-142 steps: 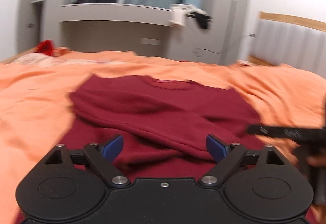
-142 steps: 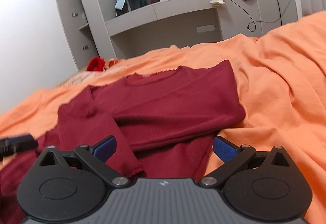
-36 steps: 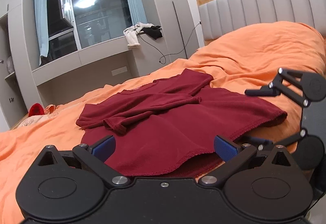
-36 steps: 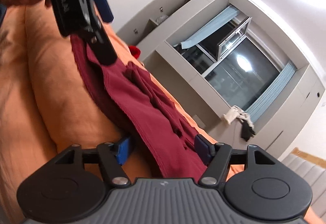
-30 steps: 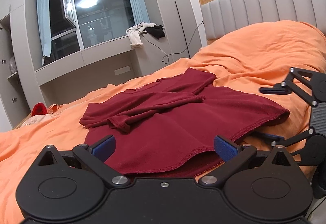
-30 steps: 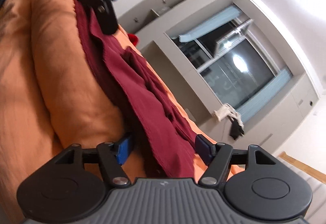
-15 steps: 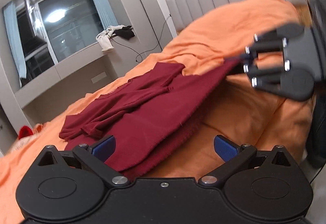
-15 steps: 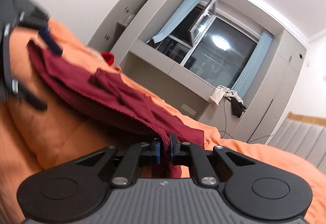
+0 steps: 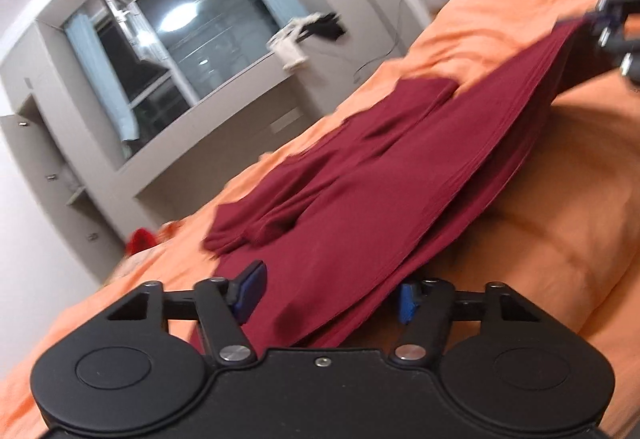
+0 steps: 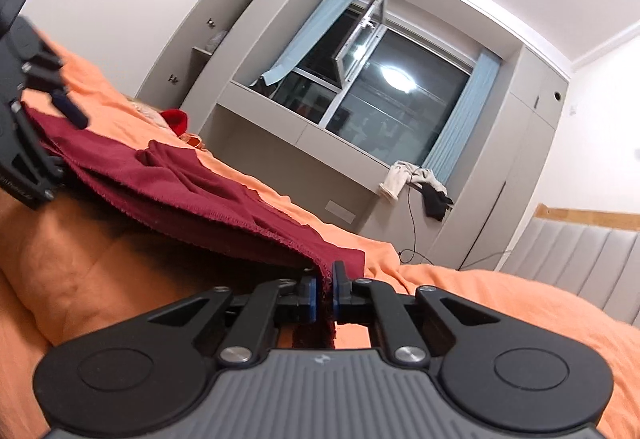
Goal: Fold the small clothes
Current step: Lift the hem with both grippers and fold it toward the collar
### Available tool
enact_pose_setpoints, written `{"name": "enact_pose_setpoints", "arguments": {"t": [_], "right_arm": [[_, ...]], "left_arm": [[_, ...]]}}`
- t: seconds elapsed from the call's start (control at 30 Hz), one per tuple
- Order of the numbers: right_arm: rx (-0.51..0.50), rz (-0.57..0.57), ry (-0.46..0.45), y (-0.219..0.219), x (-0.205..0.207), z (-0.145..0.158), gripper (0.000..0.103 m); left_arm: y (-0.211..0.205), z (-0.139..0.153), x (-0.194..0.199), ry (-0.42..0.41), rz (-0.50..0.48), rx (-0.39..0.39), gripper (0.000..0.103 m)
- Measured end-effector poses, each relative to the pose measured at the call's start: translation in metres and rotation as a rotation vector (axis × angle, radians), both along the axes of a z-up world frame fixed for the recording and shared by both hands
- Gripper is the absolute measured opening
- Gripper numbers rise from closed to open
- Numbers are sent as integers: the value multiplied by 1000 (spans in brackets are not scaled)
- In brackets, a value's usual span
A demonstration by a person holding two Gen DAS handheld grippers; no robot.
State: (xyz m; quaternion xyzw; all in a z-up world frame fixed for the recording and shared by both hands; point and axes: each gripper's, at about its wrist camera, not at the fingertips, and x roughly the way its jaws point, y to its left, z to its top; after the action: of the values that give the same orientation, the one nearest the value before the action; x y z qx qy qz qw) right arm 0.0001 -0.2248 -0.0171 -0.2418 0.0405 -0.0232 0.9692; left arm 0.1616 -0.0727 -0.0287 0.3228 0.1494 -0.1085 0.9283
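red item [image 9: 140, 241]: far left on bed, by the cabinets; blurred, can't tell what it is
cabinets [image 10: 224, 39]: grey, left of window; one door stands open in right view
window [image 10: 372, 99]: dark glass, ceiling light reflected; one sash swung open; blue curtains both sides
ledge clothes [image 10: 414, 181]: white and black pieces hang off ledge under window, cable runs down below them
left gripper [image 9: 330, 289]: half open, jaws have just been closing; shirt hem lies between the blue pads, wider than a pinch, pads not pressing it as far as visible; left pad [image 9: 250, 289] sits on top of the fabric, right pad at the hem edge
shirt [image 9: 380, 191]: dark red, long-sleeved, lies on the bed with sleeves folded across the front; near hem edge is lifted off the cover, stretched between the two grippers; collar end stays flat on the bed toward the window
bed [image 9: 560, 199]: orange cover, rumpled; shadow under the lifted hem
right gripper [image 10: 325, 297]: closed tight on a hem corner; fabric pinched between the pads, a short tail of it hangs down behind them; seen at right edge of left view, holding the far corner raised
headboard [image 10: 580, 251]: grey padded panels, wood trim on top, far right
blur: left view is smeared
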Motion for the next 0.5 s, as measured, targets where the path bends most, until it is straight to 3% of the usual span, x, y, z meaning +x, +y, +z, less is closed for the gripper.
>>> {"name": "enact_pose_setpoints", "arguments": {"t": [0.03,0.13,0.37,0.43,0.5], "right_arm": [[2,1,-1,-1,-1,1,7],[-14,10,-14,2,-4,0,7],[-78,-5,-26,10,-4,-8,7],[-105,-9,-29,13,-4,-13,7],[-118,-15,-34,14,-4,-14,7]], "left_arm": [[2,-2,1,-6,38,22,49],[16,-1,1,-32,135,29,38],[38,3,-2,-23,261,19,38],[38,2,-6,-17,260,26,20],[37,3,-12,-24,254,24,12]]}}
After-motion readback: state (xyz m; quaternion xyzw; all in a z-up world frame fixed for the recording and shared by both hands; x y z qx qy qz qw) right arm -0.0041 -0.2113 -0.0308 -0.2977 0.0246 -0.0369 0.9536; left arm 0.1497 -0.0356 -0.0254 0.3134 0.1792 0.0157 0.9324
